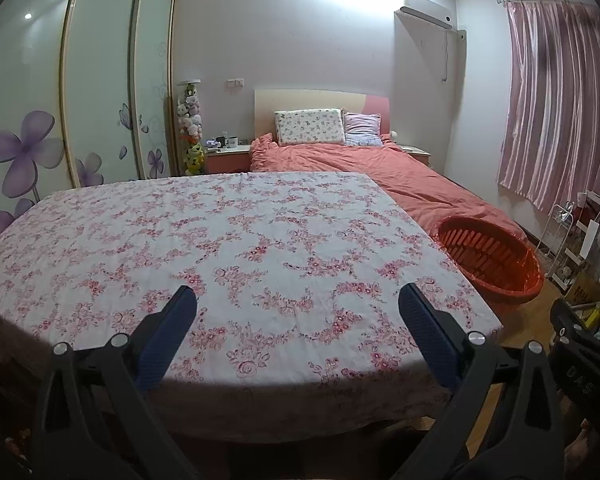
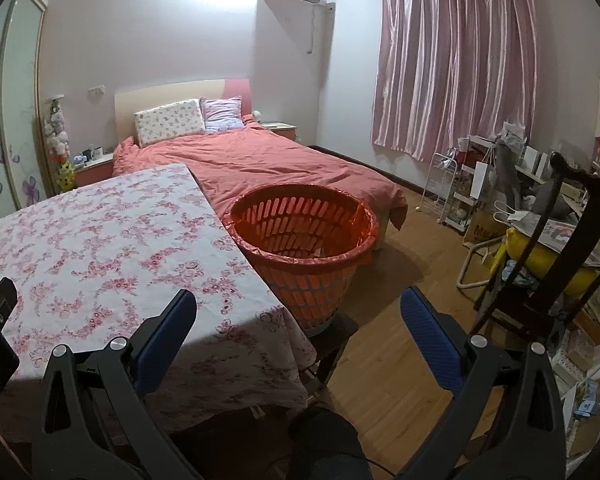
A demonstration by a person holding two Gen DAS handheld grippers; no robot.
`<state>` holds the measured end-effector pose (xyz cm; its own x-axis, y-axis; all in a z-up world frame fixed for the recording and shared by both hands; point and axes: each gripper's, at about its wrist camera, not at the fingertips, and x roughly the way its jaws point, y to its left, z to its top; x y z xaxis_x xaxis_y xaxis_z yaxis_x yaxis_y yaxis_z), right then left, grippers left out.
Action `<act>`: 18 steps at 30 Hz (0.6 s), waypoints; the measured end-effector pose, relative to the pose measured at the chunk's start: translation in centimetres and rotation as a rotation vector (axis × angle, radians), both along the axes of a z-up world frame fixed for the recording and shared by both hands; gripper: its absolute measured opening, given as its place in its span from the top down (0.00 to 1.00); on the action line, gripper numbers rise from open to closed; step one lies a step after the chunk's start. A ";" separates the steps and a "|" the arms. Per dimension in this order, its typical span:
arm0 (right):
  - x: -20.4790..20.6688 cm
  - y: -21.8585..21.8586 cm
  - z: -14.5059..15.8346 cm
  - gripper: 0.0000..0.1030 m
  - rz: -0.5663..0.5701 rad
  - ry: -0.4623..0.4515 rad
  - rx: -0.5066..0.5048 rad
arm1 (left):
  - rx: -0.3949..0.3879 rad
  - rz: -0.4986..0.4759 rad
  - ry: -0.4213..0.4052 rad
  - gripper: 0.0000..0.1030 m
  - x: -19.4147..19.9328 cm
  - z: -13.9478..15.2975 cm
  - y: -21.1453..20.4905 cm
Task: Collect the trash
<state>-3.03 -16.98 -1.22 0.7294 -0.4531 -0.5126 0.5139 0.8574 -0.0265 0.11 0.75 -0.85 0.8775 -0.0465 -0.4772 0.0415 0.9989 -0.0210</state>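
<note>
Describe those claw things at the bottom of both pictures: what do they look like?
Each claw, the left claw and the right claw, is a black plastic frame ending in two long fingers. The fingers' inner faces carry dark blue, finely ribbed pads, and round silver bolt heads mark the joints. In the left view, the right claw's black body at the edge bears raised letters, seemingly "DAS". No cables or sleeves show.

The right tongs (image 1: pixel 576 364), seen at the left camera's right edge, carry pale letters reading "DAS". A cardboard box (image 2: pixel 485 229) on the floor shows brown print beginning "M"; the rest is unreadable.
</note>
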 end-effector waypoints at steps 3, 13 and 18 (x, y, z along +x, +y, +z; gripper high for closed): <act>-0.1 0.0 0.1 0.02 0.009 -0.003 0.003 | 0.000 0.000 -0.001 0.04 -0.1 0.0 0.0; -0.3 0.1 0.2 0.02 0.029 -0.015 0.010 | -0.003 0.006 -0.011 0.04 -0.3 0.2 0.2; -0.4 0.0 0.3 0.02 0.029 -0.022 0.012 | -0.009 0.001 -0.024 0.04 -0.6 0.5 0.2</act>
